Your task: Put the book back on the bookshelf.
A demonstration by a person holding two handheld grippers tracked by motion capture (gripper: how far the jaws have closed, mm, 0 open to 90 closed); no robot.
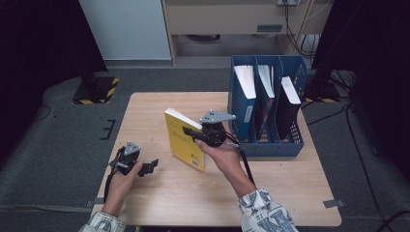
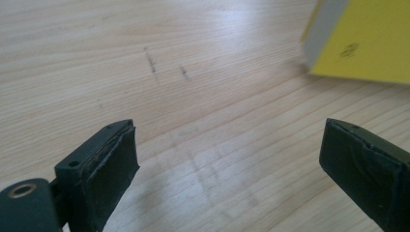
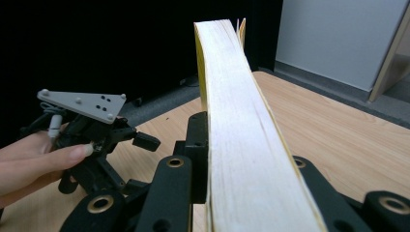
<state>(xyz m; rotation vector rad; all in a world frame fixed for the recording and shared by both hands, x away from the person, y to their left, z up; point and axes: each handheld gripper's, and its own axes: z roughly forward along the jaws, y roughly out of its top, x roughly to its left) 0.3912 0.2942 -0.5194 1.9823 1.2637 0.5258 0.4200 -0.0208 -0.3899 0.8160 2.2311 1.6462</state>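
Right gripper (image 1: 189, 133) is clamped on the yellow book (image 1: 183, 140), jaws pinching its page block; the book stands upright mid-table (image 1: 159, 193), just left of the blue file rack (image 1: 268, 145). Rack has three slots: a blue-covered book (image 1: 245, 96) in the left one, a thinner book (image 1: 265, 82) in the middle, a black-covered book (image 1: 289, 104) in the right. Left gripper (image 1: 151, 166) sits low at the table's left, jaws wide apart, holding nothing.
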